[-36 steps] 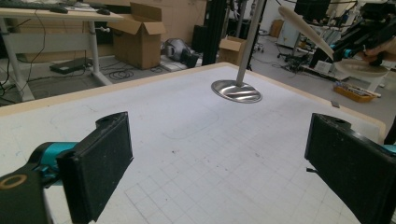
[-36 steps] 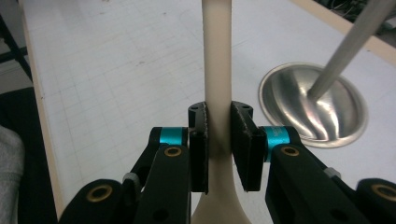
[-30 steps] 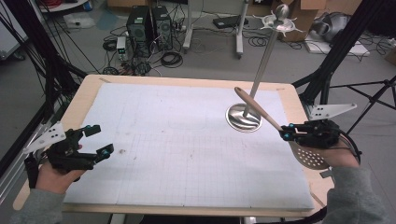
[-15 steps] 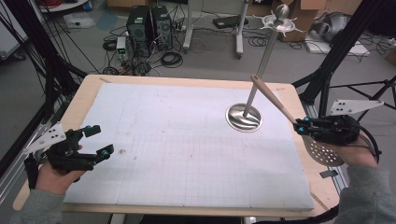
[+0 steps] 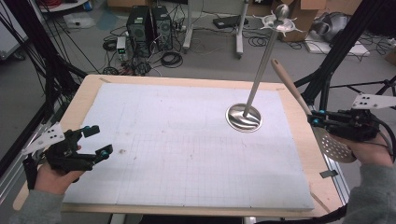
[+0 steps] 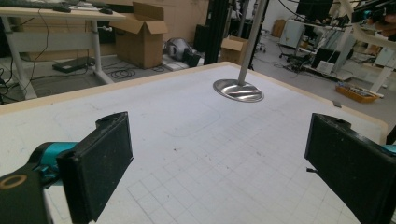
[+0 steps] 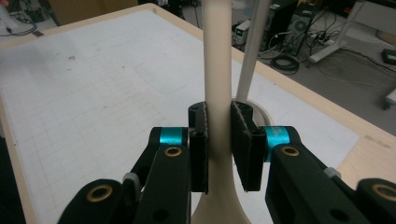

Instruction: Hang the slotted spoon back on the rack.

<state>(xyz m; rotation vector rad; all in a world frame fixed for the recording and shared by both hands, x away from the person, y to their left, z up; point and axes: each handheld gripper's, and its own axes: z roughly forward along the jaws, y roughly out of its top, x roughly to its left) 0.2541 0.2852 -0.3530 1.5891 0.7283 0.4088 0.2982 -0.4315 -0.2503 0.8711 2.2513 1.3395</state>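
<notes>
Even, soft indoor light; sharp frames, faint shadows.

Left tool (image 5: 95, 142) gapes wide; right tool (image 7: 218, 135) is clamped shut.

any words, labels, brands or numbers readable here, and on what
None can be read.
The white grid mat bears only ruled lines.
The cardboard boxes and the computer towers on the floor show no legible print; any labels there are too small and blurred.
</notes>
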